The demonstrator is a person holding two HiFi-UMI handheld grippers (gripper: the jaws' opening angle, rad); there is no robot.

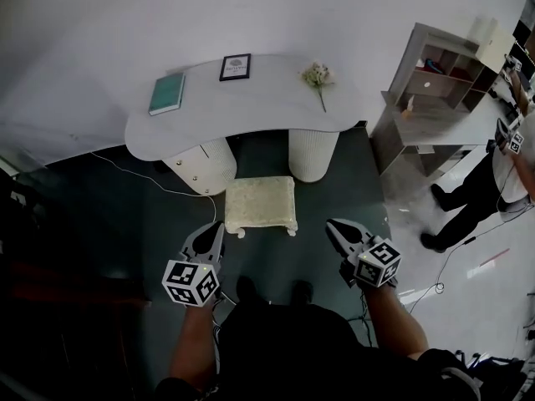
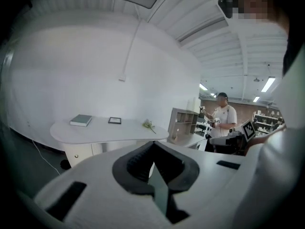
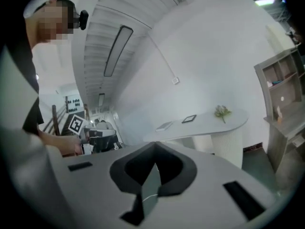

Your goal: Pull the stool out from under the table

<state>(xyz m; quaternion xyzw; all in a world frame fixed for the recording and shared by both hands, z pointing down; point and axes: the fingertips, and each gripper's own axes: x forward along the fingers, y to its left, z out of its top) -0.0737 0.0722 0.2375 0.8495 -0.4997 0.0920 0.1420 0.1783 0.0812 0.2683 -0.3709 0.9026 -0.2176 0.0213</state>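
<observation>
Standing on the dark floor covering (image 1: 109, 215) just in front of the desk (image 1: 259, 107), the stool (image 1: 261, 205) is showing its whole cream cushion in the head view, in line with the gap between the desk's two ribbed white pedestals (image 1: 205, 164) (image 1: 313, 153). Nothing is lying between the stool and the person's shoes (image 1: 247, 289).

The left gripper (image 1: 216, 229) is hanging just beside the stool's near left corner as that view shows it, and the right gripper (image 1: 334, 226) near its right corner, neither touching it. Each gripper view is showing its own jaws pressed together with nothing between them, pointing across the room towards the desk rather than down at the stool.

On the desk, a teal book (image 1: 167, 93) is lying at the left, a dark-framed picture (image 1: 235, 67) is sitting near the back edge, and a flower sprig (image 1: 318, 78) is lying at the right. A thin white cable (image 1: 142, 178) is trailing over the floor left of the stool. A grey shelf unit (image 1: 435, 82) is standing right of the desk, and beside it another person (image 1: 476, 190) is standing on the pale floor, well apart from the stool.
</observation>
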